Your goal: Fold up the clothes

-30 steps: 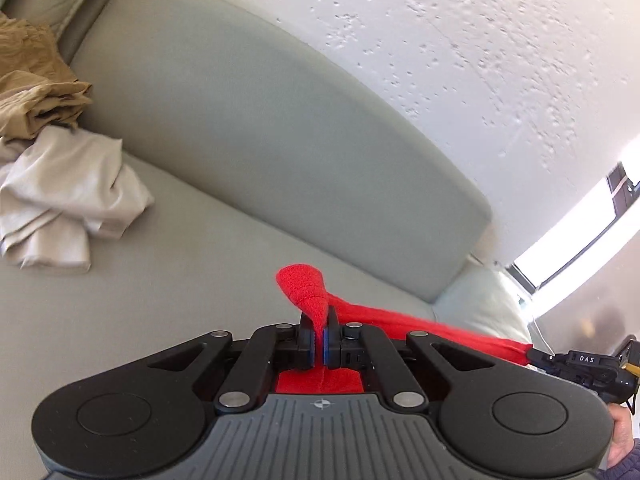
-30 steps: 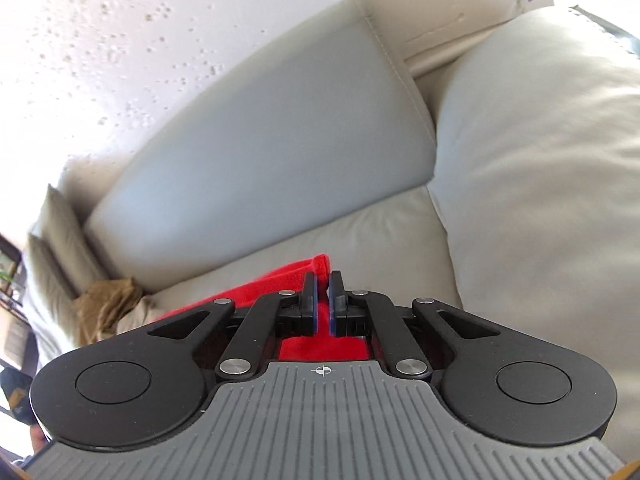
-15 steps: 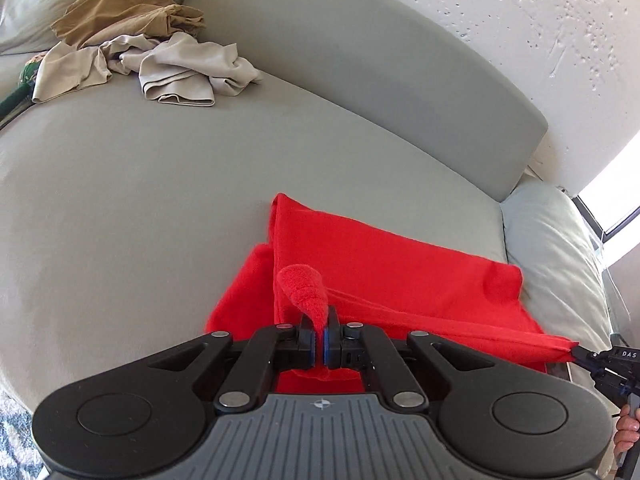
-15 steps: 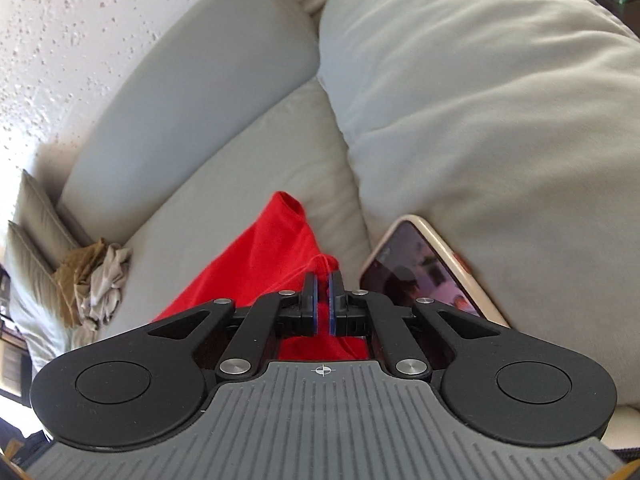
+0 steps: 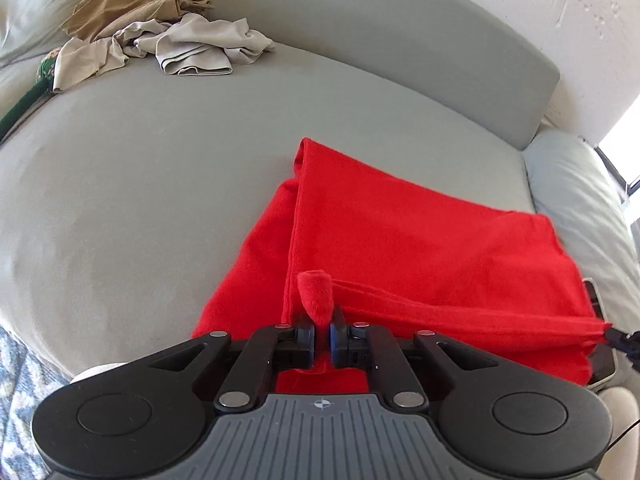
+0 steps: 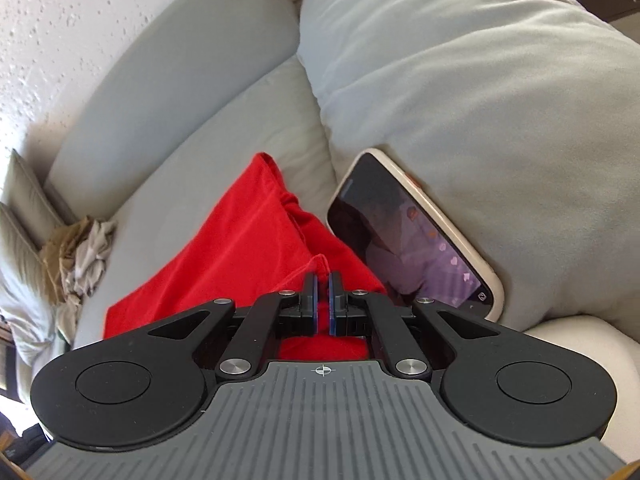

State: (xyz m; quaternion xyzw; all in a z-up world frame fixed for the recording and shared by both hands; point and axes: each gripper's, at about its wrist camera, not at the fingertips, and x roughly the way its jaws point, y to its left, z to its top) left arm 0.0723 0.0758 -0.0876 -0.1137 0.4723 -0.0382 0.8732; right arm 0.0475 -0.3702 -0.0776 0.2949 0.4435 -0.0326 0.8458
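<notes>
I am working over a pale grey sofa seat (image 5: 140,184) with a long back cushion (image 5: 400,52) on the far side and a rough white wall (image 5: 580,12) behind it. The red garment (image 5: 420,240) lies spread on the seat, partly doubled over. My left gripper (image 5: 321,330) has its fingers clenched on a bunched corner of it, and a taut red edge runs off to the right toward my right gripper (image 6: 322,306), which is clamped on another corner. At the far left of the seat sits a heap of tan and beige clothes (image 5: 160,36), with something dark green (image 5: 28,96) beside it that I cannot identify. A phone (image 6: 416,236) leans against the big side cushion (image 6: 480,100) on the right; its screen shows only a dim, unclear picture. A blue patterned fabric (image 5: 20,384) at the near left is cut off.
</notes>
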